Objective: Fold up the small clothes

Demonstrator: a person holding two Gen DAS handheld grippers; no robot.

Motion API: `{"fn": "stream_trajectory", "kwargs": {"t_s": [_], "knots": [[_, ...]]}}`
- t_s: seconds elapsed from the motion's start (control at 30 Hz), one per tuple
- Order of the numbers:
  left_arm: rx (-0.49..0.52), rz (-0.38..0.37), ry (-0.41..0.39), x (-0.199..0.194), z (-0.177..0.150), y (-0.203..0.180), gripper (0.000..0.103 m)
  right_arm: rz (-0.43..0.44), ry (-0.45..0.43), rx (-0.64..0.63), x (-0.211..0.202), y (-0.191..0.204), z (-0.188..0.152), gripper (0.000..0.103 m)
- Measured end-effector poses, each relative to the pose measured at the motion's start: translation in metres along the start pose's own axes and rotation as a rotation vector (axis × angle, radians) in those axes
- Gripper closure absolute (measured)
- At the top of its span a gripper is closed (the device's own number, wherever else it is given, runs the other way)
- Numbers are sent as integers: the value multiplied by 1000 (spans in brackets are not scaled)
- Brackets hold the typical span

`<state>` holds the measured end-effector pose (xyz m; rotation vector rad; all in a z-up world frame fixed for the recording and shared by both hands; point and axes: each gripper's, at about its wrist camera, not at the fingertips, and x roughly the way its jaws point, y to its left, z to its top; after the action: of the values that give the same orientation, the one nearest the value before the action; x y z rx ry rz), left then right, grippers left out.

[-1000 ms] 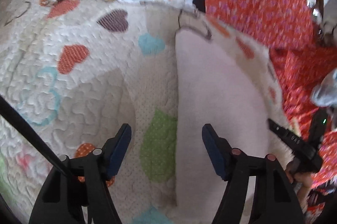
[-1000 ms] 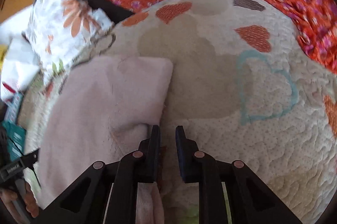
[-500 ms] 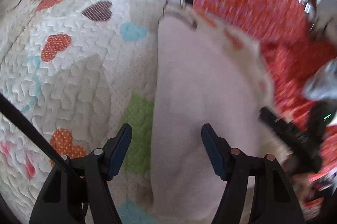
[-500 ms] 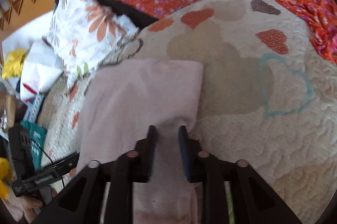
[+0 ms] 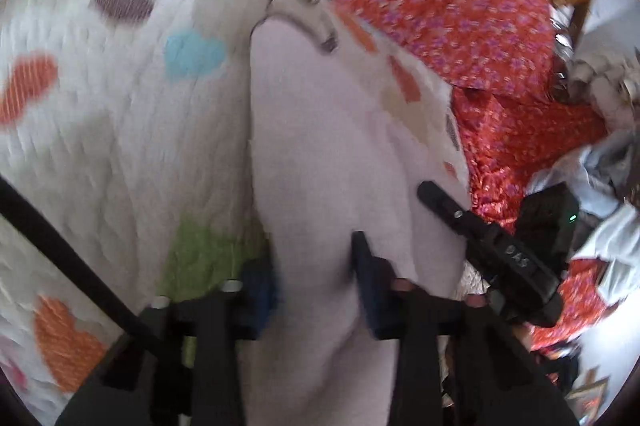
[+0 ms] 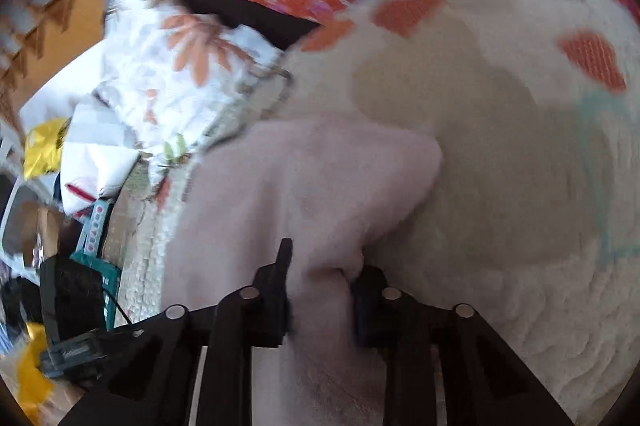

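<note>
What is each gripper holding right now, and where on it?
Both hold the pale pink cloth at its near edge: left gripper and right gripper each have a bunched fold between their closing jaws.

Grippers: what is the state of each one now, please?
Left gripper: jaws have just been closing, now shut on the pink cloth.
Right gripper: jaws have just been closing, also shut on the pink cloth.

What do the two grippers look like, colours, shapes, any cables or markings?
Both are black plastic. The left gripper has angular arms with round silver pivot pins and dark blue pads on its fingertips; a black cable crosses beside it. The right gripper has the same triangular cut-out arms and silver pins. Seen from the left camera, its side shows a small green light and blurred white lettering.
</note>
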<state>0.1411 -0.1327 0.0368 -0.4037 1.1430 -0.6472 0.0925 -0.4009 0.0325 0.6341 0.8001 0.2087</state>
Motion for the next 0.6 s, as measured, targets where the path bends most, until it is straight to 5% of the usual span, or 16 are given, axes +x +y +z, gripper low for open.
{"fn": "stream_trajectory", "kwargs": {"t_s": [0.1, 0.2, 0.27, 0.47, 0.6], "knots": [[-15, 42, -19, -7, 16, -1, 67, -4, -65, -83, -12, 22, 10, 77], [-40, 195, -14, 3, 20, 8, 65, -188, -70, -111, -1, 16, 10, 64], [-40, 174, -17, -1, 10, 11, 65, -244, -40, -81, 1, 4, 9, 64], [89, 265, -64, -12, -39, -5, 60, -257, -134, -118, -38, 15, 3, 74], [100, 327, -53, -5, -60, 3, 48, -201, -60, -196, -36, 39, -18, 79]]}}
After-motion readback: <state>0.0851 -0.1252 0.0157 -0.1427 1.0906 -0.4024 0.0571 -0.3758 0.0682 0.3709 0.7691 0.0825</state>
